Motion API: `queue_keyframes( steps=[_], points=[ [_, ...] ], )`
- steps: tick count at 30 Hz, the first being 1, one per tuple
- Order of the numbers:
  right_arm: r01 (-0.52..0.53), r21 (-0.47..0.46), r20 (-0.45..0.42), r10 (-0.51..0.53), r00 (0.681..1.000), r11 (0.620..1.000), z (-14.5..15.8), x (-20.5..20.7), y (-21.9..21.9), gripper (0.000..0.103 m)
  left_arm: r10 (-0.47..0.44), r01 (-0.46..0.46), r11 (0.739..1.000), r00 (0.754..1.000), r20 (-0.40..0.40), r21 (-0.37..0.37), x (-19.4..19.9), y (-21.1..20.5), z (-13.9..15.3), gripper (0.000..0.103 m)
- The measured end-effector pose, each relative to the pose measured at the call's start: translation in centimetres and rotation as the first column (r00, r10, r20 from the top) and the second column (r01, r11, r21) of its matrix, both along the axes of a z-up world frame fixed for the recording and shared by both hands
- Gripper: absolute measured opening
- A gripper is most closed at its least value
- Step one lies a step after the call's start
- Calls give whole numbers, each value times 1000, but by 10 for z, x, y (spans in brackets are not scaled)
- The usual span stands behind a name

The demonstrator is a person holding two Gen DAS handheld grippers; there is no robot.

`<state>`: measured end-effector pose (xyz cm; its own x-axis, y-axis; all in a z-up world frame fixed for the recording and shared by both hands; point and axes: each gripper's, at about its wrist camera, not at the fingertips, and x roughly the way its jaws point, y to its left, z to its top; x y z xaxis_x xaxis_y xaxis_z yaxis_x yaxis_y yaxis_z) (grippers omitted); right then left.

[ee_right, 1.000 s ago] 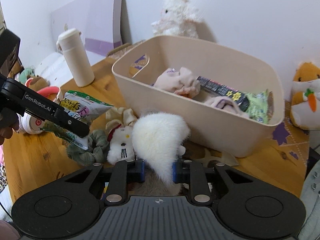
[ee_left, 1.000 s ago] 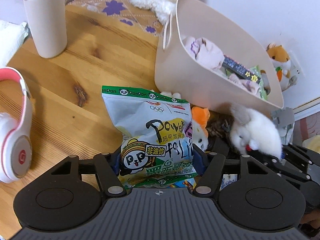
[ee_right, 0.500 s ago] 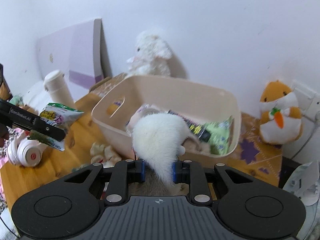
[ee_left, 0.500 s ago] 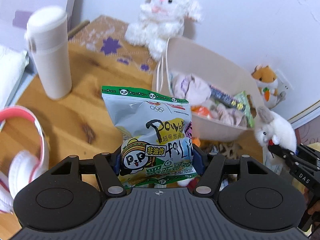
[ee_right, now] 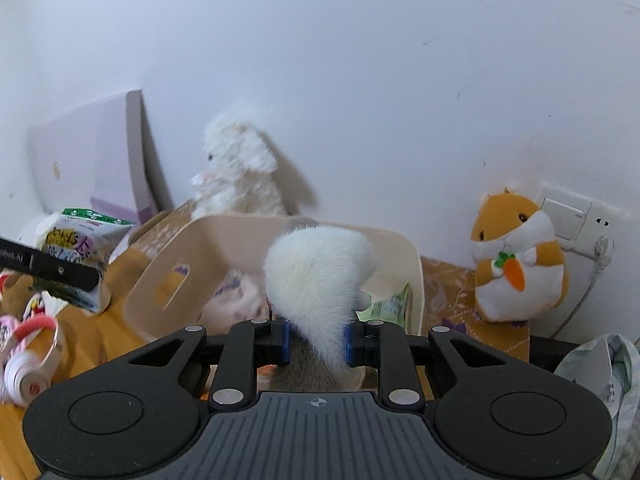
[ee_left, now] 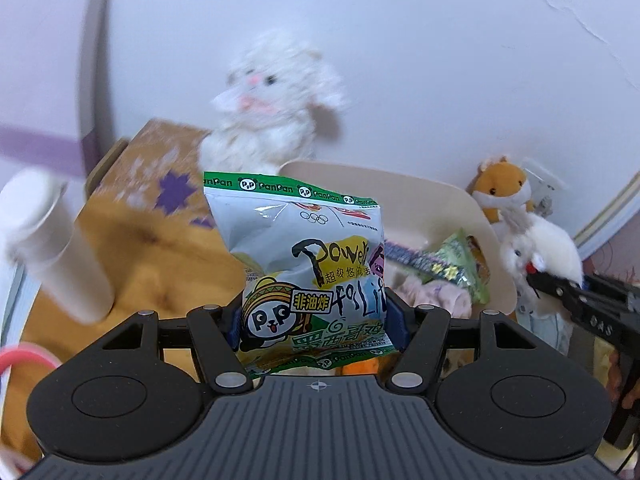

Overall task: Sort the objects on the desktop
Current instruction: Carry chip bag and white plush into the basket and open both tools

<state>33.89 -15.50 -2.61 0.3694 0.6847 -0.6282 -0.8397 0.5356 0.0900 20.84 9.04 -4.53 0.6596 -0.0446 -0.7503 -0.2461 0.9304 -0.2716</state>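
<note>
Left gripper [ee_left: 316,318]: clamped on the lower part of a snack bag [ee_left: 308,264], held upright in front of the beige bin [ee_left: 452,200].
Bag print: "PanPan" along the green top strip, "Power" and "非油炸" on the face, a panda logo.
Right gripper [ee_right: 316,338]: closed on a white furry plush [ee_right: 320,280], raised in front of the bin [ee_right: 160,280].
Left finger lettering, seen from the right wrist: partly legible, ending ".AI".
Bin contents: green packets, pale cloth.
Beyond: white lamb plush [ee_left: 276,104], orange hamster plush [ee_right: 516,264] against the wall.

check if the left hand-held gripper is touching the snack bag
Touching. In the left wrist view the left hand-held gripper has its blue pads pressed against both sides of the snack bag, holding it up.
</note>
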Motion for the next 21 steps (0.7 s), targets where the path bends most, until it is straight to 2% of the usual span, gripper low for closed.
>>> queue_keyframes(
  steps=[3, 5, 9, 17, 21],
  points=[
    [20, 5, -2, -20, 1000, 1000, 0, 7, 12, 22, -58, 56, 996, 998, 21, 68, 18, -18, 1, 65],
    [33, 4, -8, -33, 999, 999, -3, 12, 20, 22, -85, 83, 993, 996, 30, 88, 30, -29, 0, 65],
    [71, -3, -18, -71, 997, 997, -13, 20, 30, 22, -88, 84, 992, 995, 36, 91, 50, -43, -9, 65],
    [153, -30, -83, -155, 984, 988, -46, 37, 38, 22, -57, 59, 994, 998, -33, 92, 75, -53, -46, 65],
    [156, -34, -101, -158, 982, 987, -55, 40, 42, 22, -49, 53, 995, 998, -49, 89, 81, -55, -58, 65]
  ],
)
